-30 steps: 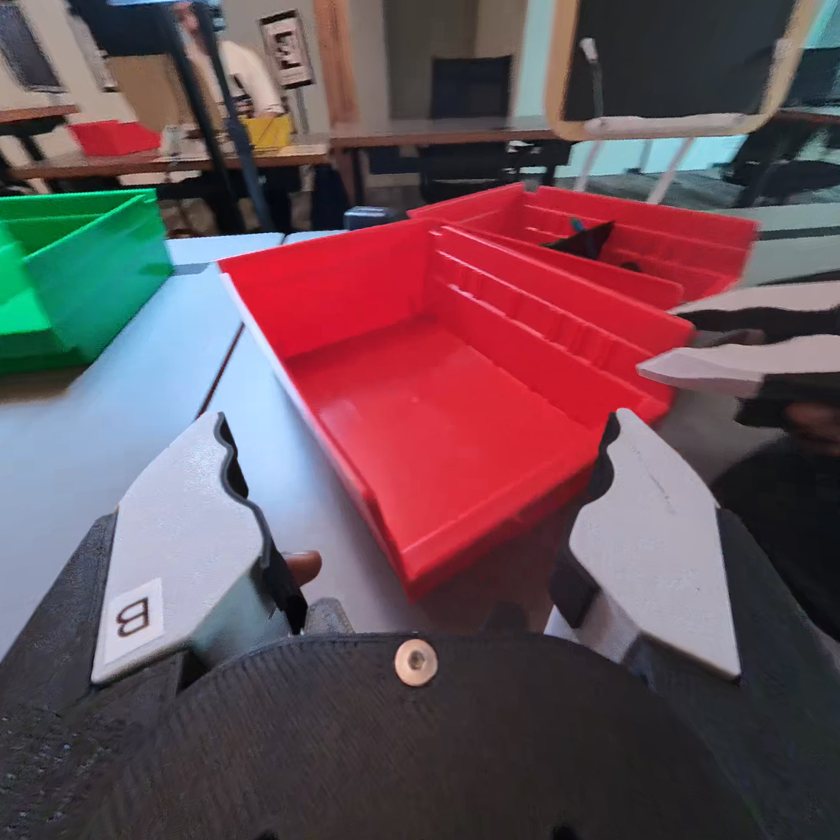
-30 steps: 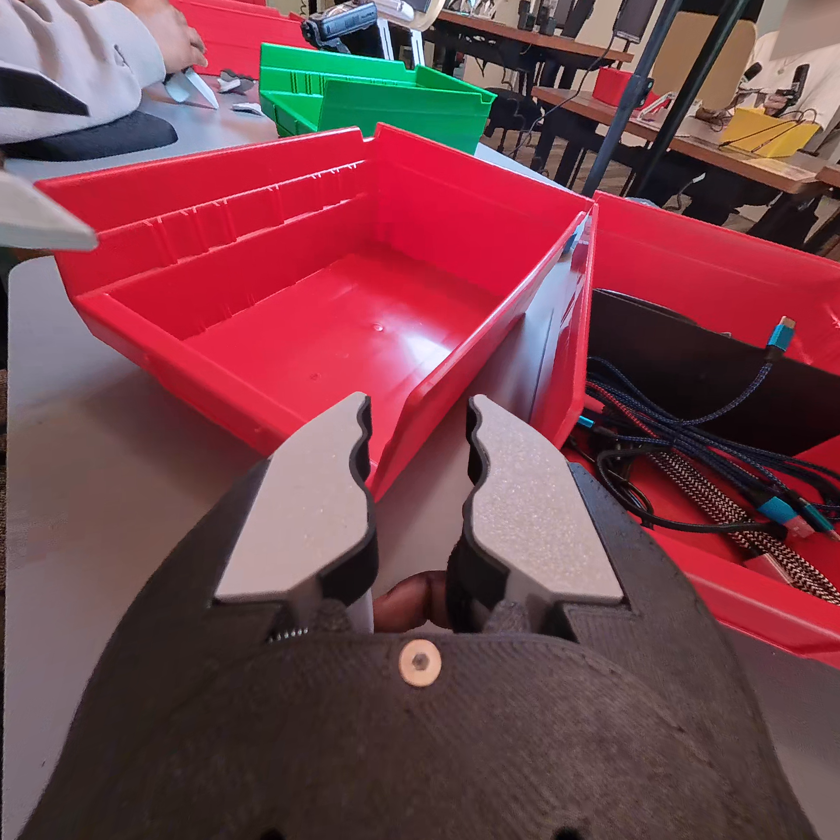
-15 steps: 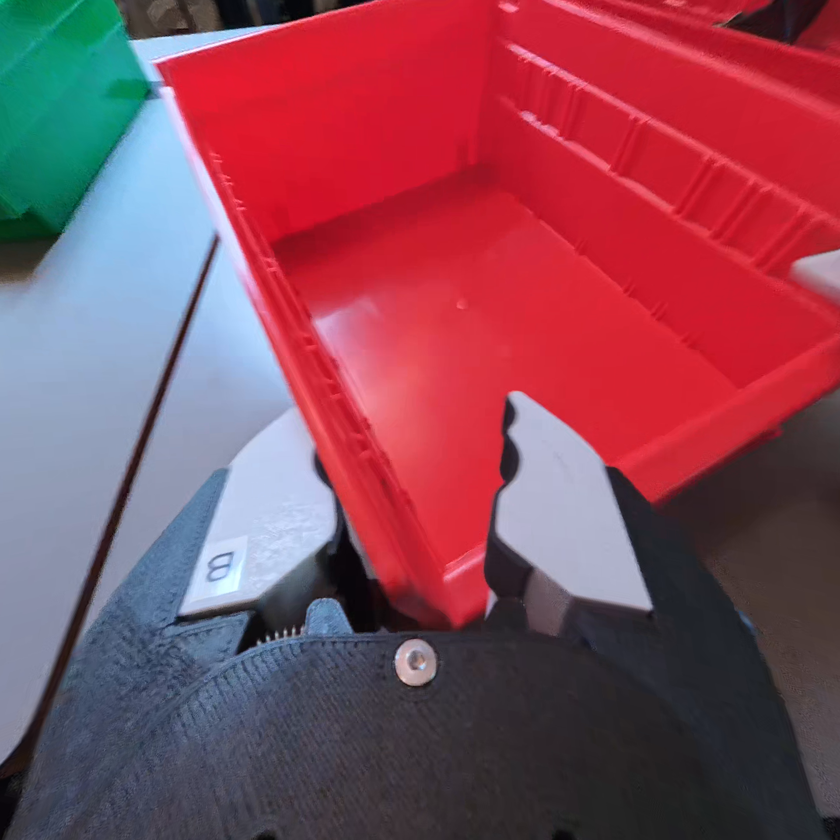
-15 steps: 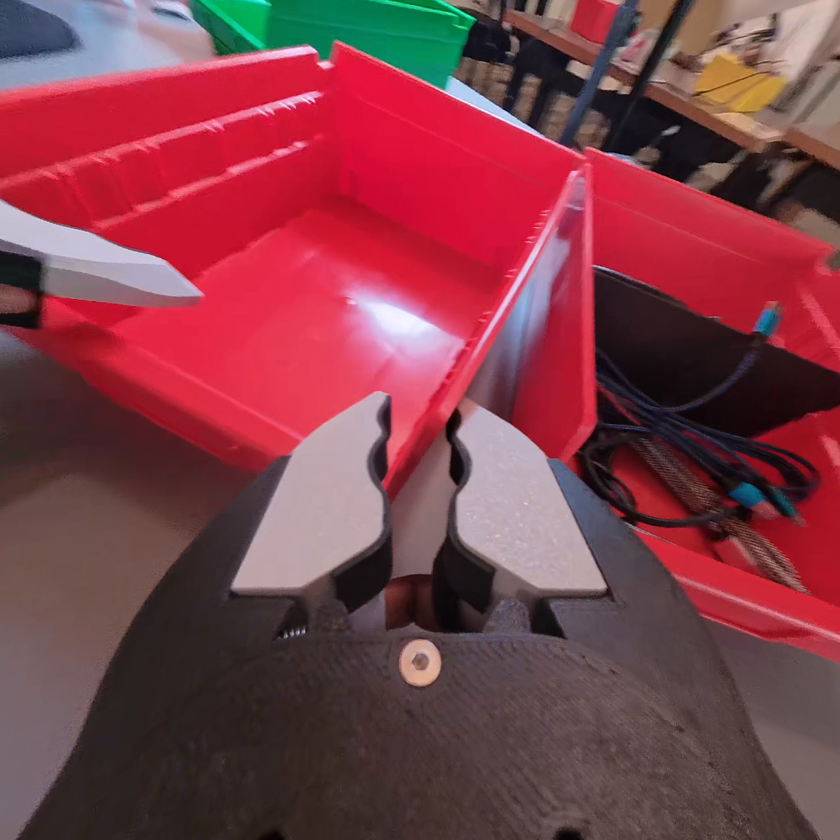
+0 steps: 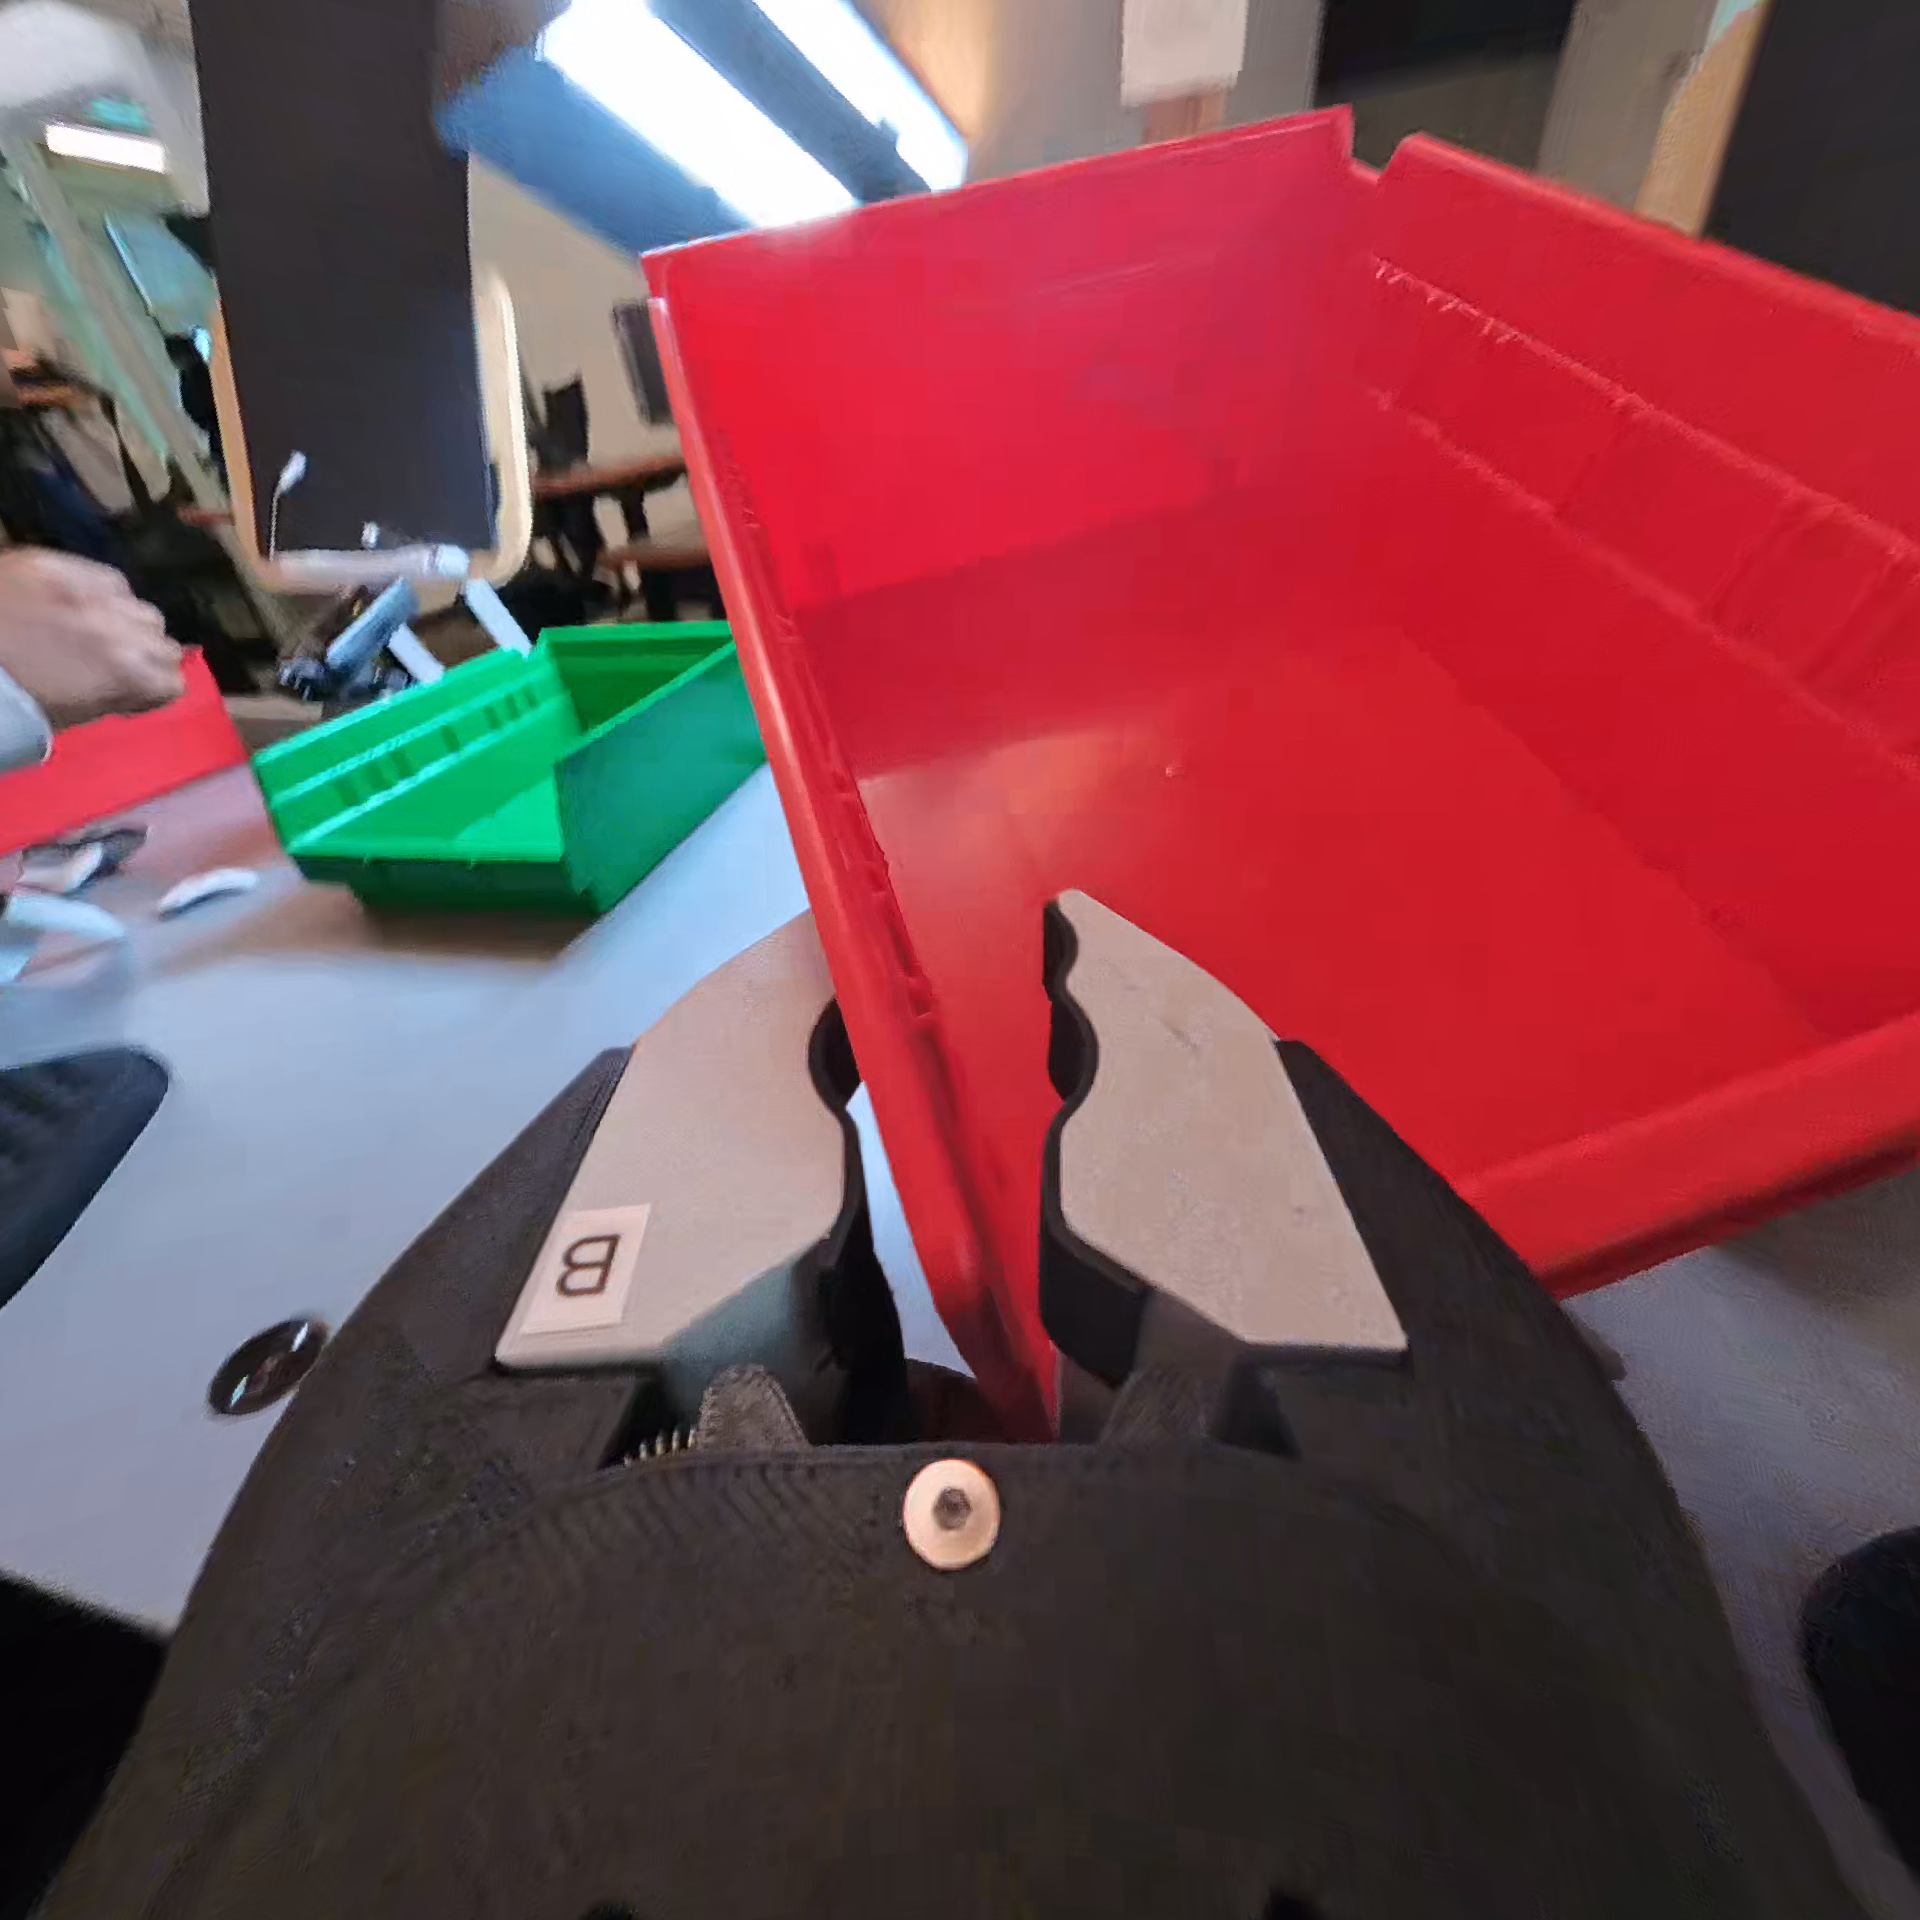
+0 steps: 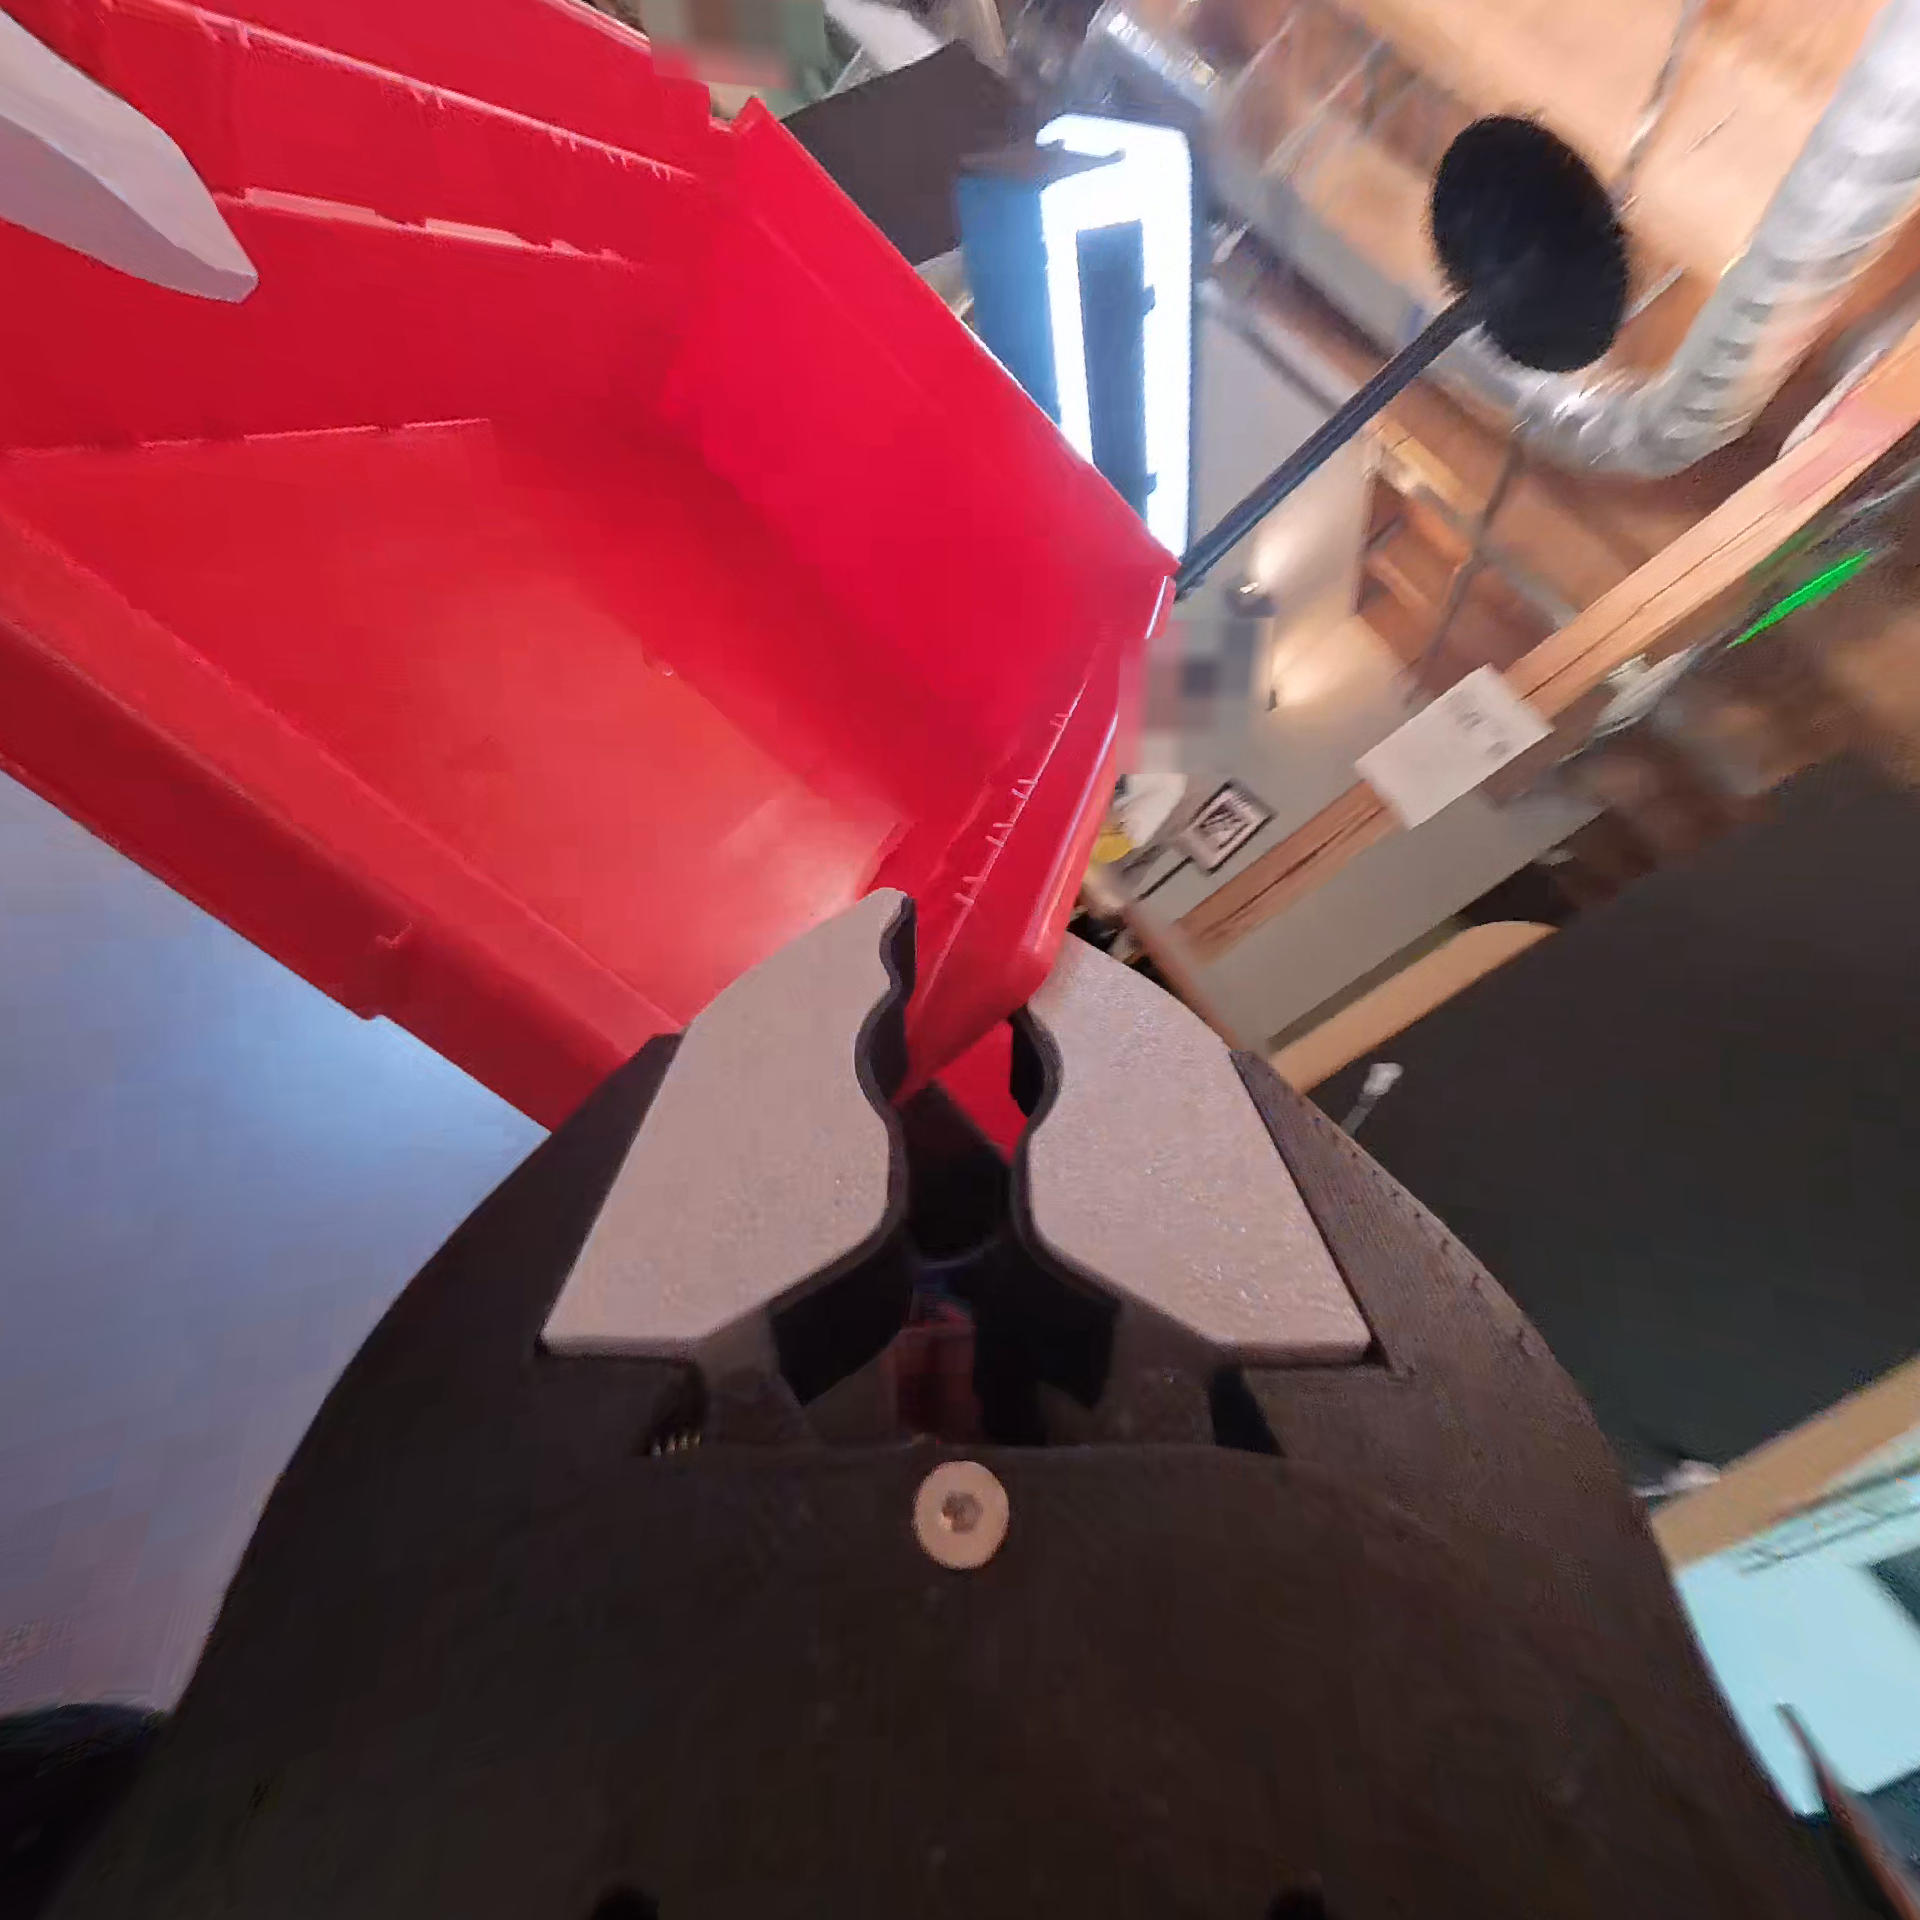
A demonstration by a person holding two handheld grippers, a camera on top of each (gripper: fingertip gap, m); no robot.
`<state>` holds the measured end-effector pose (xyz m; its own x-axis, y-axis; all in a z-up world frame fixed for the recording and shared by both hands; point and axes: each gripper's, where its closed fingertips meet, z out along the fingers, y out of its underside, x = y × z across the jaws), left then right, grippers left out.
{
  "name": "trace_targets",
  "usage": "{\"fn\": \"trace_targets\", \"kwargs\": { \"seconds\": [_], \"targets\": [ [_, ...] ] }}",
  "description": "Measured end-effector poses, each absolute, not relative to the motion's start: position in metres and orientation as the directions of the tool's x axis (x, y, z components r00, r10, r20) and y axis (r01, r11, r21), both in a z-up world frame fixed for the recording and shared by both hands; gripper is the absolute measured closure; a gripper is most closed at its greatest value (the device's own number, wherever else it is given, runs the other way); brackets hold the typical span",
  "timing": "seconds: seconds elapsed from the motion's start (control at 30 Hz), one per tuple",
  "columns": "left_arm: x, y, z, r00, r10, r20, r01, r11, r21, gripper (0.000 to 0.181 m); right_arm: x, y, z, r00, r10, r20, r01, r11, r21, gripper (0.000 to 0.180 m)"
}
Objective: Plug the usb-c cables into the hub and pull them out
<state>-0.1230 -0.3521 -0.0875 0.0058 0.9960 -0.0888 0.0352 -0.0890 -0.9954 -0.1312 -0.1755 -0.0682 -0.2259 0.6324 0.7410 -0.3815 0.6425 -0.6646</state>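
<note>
An empty red bin [image 5: 1351, 675] is lifted off the grey table [image 5: 312, 1091] and tilted. My left gripper [image 5: 935, 997] is shut on the bin's left side wall near its front corner. My right gripper [image 6: 971, 961] is shut on the bin's right side wall [image 6: 997, 862] near the front. The bin fills the upper left of the right wrist view [image 6: 468, 582], and the other gripper's grey fingertip [image 6: 114, 208] shows at the top left there. No usb-c cables and no hub are in view.
A green bin [image 5: 520, 779] stands on the table to the left. Behind it a person's hand [image 5: 73, 634] rests by another red bin [image 5: 114, 748], with small white parts [image 5: 208, 888] beside. The right wrist view points up toward the ceiling and a black stand [image 6: 1517, 239].
Both grippers closed on the empty red bin's side walls and raised it off the table, tilting it. The second red bin with the cables has left the right wrist view.
</note>
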Motion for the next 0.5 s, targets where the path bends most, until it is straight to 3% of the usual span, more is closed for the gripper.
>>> {"fn": "trace_targets", "kwargs": {
  "seconds": [0.23,0.37,0.5],
  "targets": [
    [-0.116,-0.201,-0.042,0.339,0.933,-0.121,-0.203,-0.053,-0.978,0.132,-0.090,-0.039,-0.035,-0.028,0.652,0.758,-0.314,0.714,-0.626,0.164],
    [-0.112,-0.096,-0.055,0.528,0.842,-0.108,-0.130,-0.046,-0.990,0.130,-0.061,0.055,-0.045,0.019,0.737,0.675,-0.196,0.665,-0.721,0.165],
    [-0.115,-0.003,-0.074,0.651,0.754,-0.087,-0.079,-0.047,-0.996,0.131,-0.036,0.140,-0.056,0.190,0.761,0.620,-0.107,0.644,-0.757,0.167]
  ]
}}
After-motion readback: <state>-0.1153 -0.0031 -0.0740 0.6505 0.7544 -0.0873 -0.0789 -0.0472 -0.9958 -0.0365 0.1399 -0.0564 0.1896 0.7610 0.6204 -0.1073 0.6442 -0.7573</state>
